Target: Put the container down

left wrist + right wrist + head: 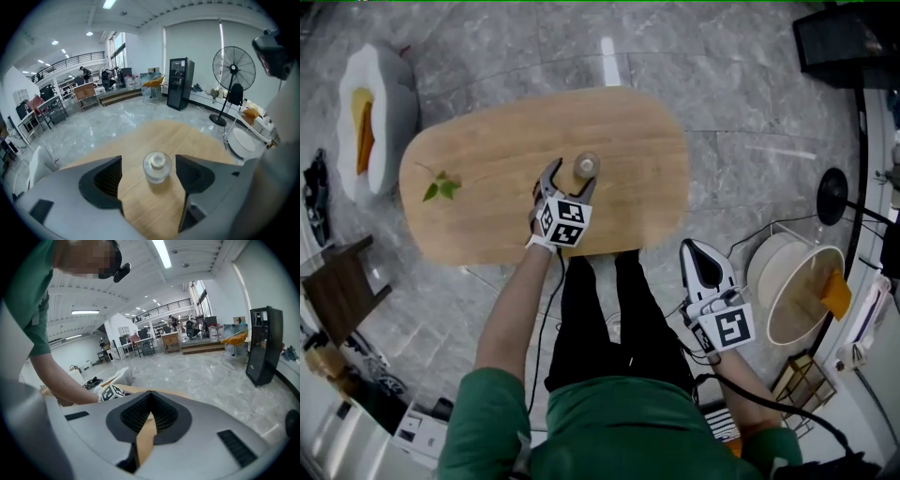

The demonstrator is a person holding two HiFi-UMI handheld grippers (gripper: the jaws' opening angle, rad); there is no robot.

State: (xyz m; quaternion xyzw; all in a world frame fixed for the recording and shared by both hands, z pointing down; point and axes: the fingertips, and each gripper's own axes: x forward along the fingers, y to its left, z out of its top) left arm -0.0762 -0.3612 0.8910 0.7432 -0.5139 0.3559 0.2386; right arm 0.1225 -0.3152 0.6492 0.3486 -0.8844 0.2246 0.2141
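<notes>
Read the container as set down: upright on the wooden table, between but clear of the wide-spread jaws of the left gripper, ready for withdrawal, with the right gripper closed, empty, parked off the table's near edge.
</notes>
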